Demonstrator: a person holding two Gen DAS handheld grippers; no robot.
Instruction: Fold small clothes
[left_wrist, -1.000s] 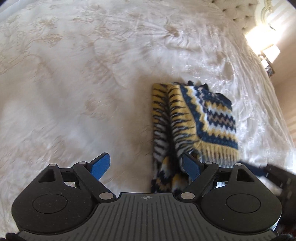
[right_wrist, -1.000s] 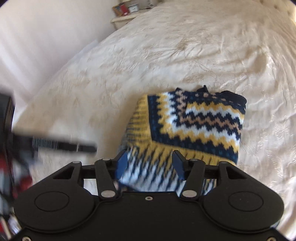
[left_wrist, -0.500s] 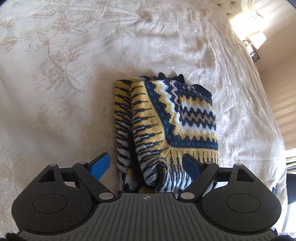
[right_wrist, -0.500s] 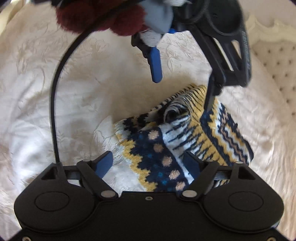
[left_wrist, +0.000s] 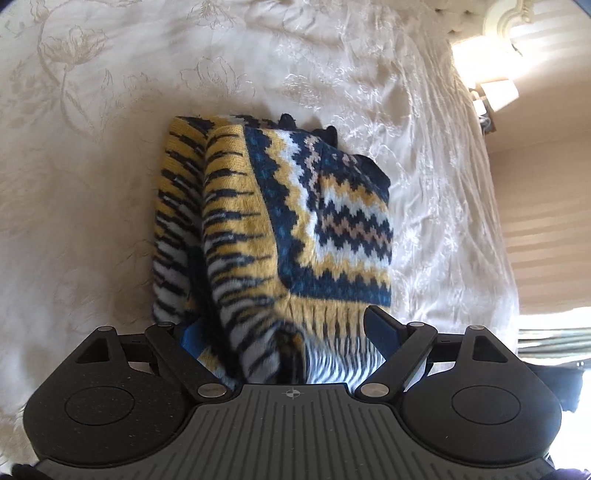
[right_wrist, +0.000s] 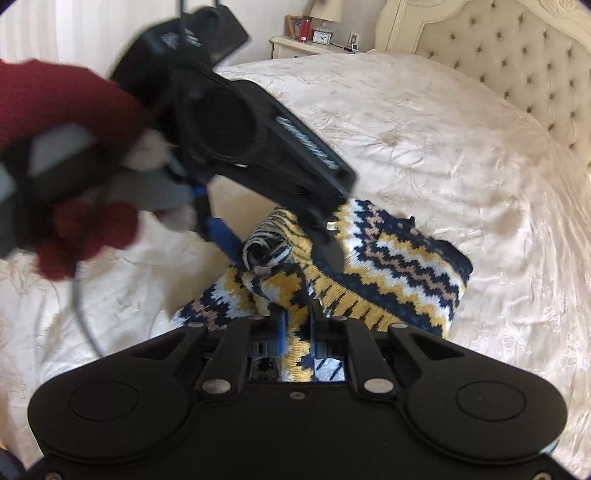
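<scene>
My right hand-held gripper (right_wrist: 295, 325) is closing its jaws on the near edge of the knitted sweater (right_wrist: 388, 266), a strip of yellow knit already caught between the pads, so that I can lift this end for the next fold. My left hand-held gripper (left_wrist: 288, 332) has its jaws spread wide, straddling a raised bunch of the sweater's striped edge without pressing it, I judge in readiness to take the neighbouring corner. Taking the sweater as landmark: it lies partly folded on the cream bedspread (left_wrist: 92, 184); both tools come in from its near edge, tilted steeply down. In the right view my red-gloved left hand (right_wrist: 66, 155) holds its tool above the sweater's left part. The tufted headboard (right_wrist: 517, 55) stands well beyond the sweater.
</scene>
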